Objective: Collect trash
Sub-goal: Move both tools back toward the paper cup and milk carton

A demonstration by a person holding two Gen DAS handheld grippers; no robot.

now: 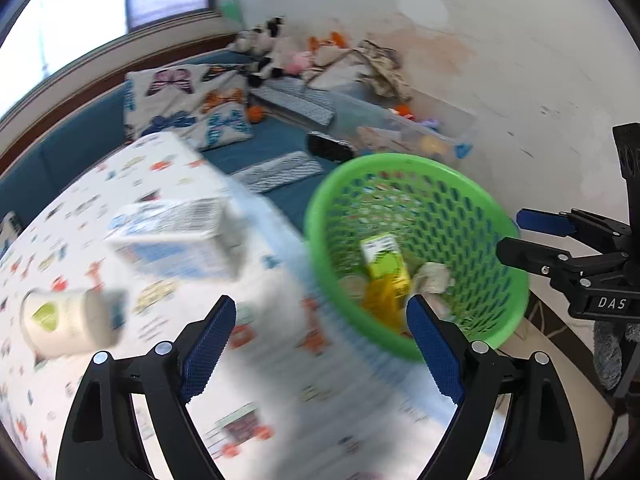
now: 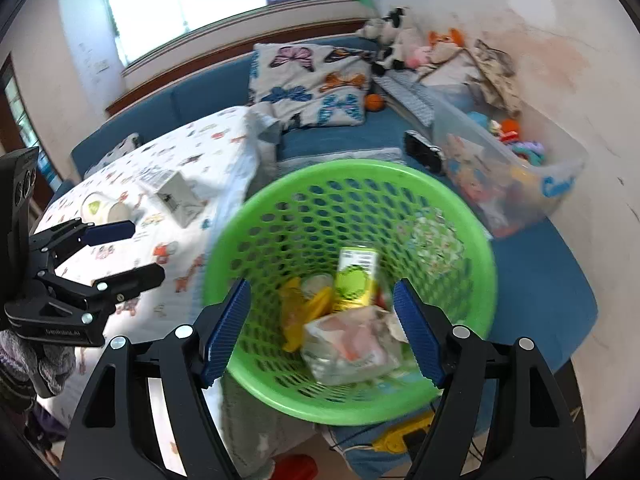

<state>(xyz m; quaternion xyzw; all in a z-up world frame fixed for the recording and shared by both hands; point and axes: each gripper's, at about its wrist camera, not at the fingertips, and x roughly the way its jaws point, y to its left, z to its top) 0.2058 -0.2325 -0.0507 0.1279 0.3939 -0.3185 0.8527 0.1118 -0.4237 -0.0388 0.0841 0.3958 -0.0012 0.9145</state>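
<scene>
Risk first: green basket [image 2: 352, 216] sits at the bench [image 1: 280, 380] edge, so a nudge from either claw could tip it. Inside lie a green carton [image 2: 356, 280], yellow wrapper [image 2: 296, 312] and clear bag [image 2: 352, 348]. Remaining trash, a box [image 1: 176, 240] and cup [image 1: 68, 320], lies on the bench. Left claw [image 1: 320, 344] and right claw [image 2: 324, 332] gape wide, empty.

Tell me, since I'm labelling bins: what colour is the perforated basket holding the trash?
Bright green basket, clearest in the right wrist view.

Left gripper [image 1: 320, 344] angles downward, fingers [image 1: 208, 348] spread wide, nothing between them. Right gripper [image 2: 322, 332] tilts down too, blue fingers [image 2: 420, 336] apart and empty.
</scene>
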